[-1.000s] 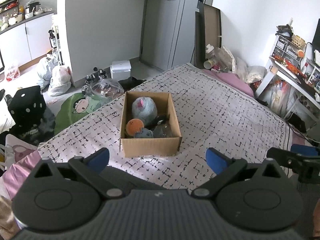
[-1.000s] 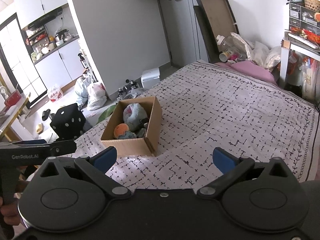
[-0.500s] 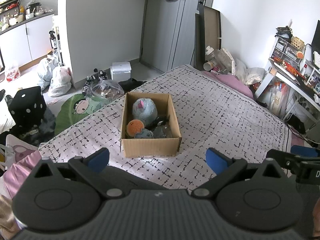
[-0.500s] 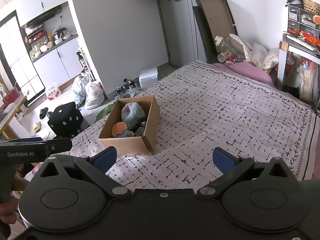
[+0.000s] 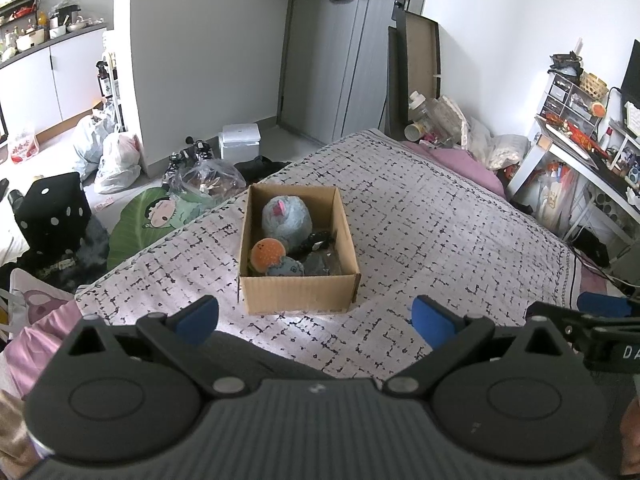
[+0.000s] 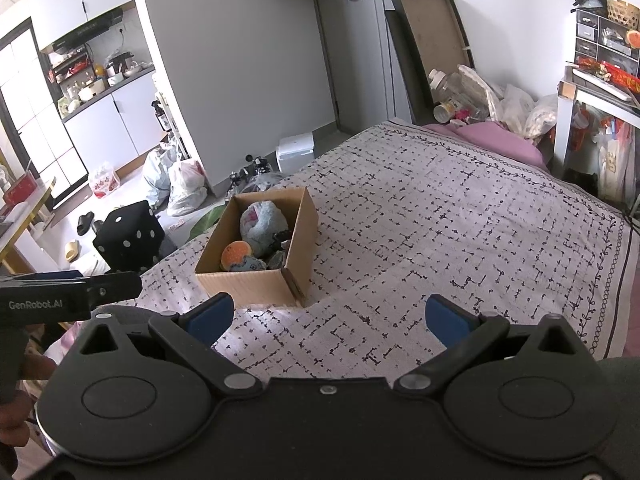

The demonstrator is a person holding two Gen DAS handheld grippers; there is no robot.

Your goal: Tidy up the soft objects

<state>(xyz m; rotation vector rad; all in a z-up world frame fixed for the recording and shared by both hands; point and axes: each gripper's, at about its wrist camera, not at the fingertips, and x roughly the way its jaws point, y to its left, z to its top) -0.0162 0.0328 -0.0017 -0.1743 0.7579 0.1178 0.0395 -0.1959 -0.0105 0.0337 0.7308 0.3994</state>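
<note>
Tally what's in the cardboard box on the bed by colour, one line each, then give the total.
In the cardboard box:
Light blue-grey plush: 2, the big round one and the small one
Orange plush: 1
Black or dark grey items: at least 2, too dim to separate surely
Total: about 5

A cardboard box (image 5: 298,290) sits on the bed (image 5: 440,248), centre-left of the frame in the left wrist view, near the bed's left edge. Inside it, a large plush (image 5: 286,220) lies toward the back, with a round plush (image 5: 267,255) and a small plush (image 5: 285,267) at the front.
</note>
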